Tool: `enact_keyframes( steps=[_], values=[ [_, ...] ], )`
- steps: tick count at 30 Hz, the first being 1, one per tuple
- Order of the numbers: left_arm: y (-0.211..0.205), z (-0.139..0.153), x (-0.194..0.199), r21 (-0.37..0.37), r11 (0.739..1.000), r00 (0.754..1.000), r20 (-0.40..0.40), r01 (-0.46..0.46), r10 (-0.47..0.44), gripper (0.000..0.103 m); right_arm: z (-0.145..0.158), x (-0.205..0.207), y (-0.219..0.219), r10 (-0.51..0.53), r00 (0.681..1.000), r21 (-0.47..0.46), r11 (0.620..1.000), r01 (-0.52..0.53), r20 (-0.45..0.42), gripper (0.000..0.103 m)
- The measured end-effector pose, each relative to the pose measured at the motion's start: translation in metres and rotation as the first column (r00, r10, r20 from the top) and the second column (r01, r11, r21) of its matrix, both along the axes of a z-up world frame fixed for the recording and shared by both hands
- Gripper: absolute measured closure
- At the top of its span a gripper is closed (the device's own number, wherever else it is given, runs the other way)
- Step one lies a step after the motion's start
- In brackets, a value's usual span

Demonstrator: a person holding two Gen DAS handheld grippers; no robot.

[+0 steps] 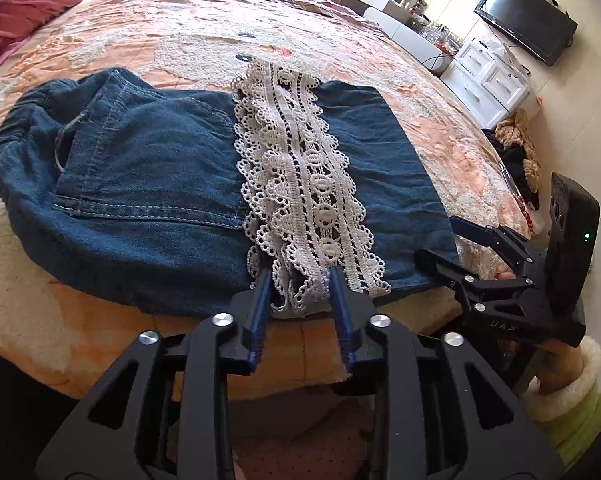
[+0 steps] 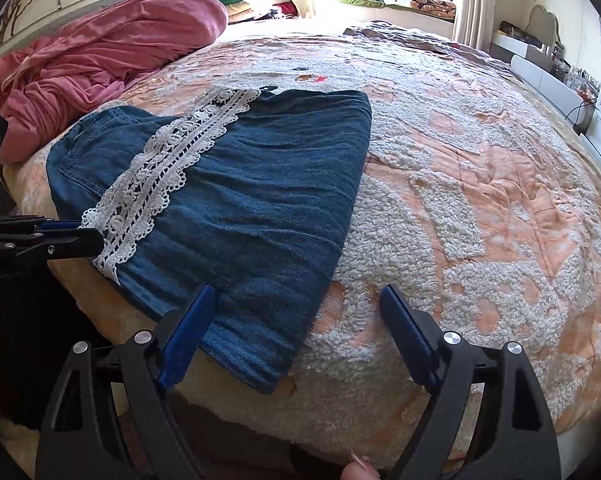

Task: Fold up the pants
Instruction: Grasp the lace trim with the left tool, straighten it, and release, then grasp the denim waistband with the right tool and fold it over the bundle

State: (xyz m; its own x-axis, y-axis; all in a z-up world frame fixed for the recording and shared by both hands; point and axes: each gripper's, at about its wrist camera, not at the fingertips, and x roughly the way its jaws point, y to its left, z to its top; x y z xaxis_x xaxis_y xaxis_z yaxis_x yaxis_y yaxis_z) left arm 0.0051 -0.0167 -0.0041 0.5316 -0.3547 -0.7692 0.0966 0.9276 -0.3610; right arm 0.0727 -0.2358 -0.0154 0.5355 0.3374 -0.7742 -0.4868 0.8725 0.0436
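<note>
Blue denim pants (image 1: 148,184) lie folded on the bed near its front edge, with a white lace band (image 1: 304,184) across them. They also show in the right wrist view (image 2: 260,208), lace (image 2: 156,184) on the left. My left gripper (image 1: 300,280) has its blue fingers on either side of the lace's near end, gripping it. My right gripper (image 2: 296,296) is open wide over the pants' near right corner, its left finger (image 2: 192,320) touching the denim. It shows in the left wrist view (image 1: 448,240) at the pants' right edge.
An orange and white quilt (image 2: 480,184) covers the bed. A pink blanket (image 2: 92,60) is heaped at the far left. White drawers (image 1: 488,84), a monitor (image 1: 528,20) and a pile of clothes (image 1: 516,148) stand beyond the bed's right side.
</note>
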Motion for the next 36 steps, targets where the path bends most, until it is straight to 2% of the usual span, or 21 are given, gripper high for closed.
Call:
enact_keyframes(
  steps=[2, 9, 16, 22, 28, 36],
  values=[
    [0.001, 0.005, -0.002, 0.009, 1.0, 1.0, 0.012, -0.004, 0.004, 0.067, 0.003, 0.0, -0.002, -0.01, 1.0, 0.01, 1.0, 0.011, -0.006, 0.019],
    [0.014, 0.019, -0.012, 0.03, 0.999, 0.998, 0.048, -0.032, 0.031, 0.055, 0.02, -0.005, -0.009, -0.057, 0.998, 0.046, 0.997, 0.057, 0.005, 0.019],
    [0.033, 0.028, -0.021, 0.042, 0.996, 0.994, 0.073, -0.083, 0.08, 0.034, 0.039, -0.004, -0.009, -0.079, 0.997, 0.084, 0.993, 0.077, 0.013, 0.013],
    [0.051, 0.031, -0.026, 0.051, 0.99, 0.988, 0.079, -0.133, 0.129, 0.022, 0.056, 0.001, 0.002, -0.062, 0.998, 0.114, 0.992, 0.059, 0.026, 0.01],
    [0.07, 0.028, -0.031, 0.035, 0.982, 0.981, 0.078, -0.183, 0.18, 0.015, 0.068, 0.005, 0.037, 0.017, 0.999, 0.123, 0.992, -0.022, 0.043, 0.007],
    [0.104, 0.02, -0.032, -0.029, 0.957, 0.953, 0.082, -0.289, 0.29, 0.014, 0.087, 0.038, 0.1, 0.168, 0.986, 0.176, 0.97, -0.169, 0.022, 0.007]
  ],
)
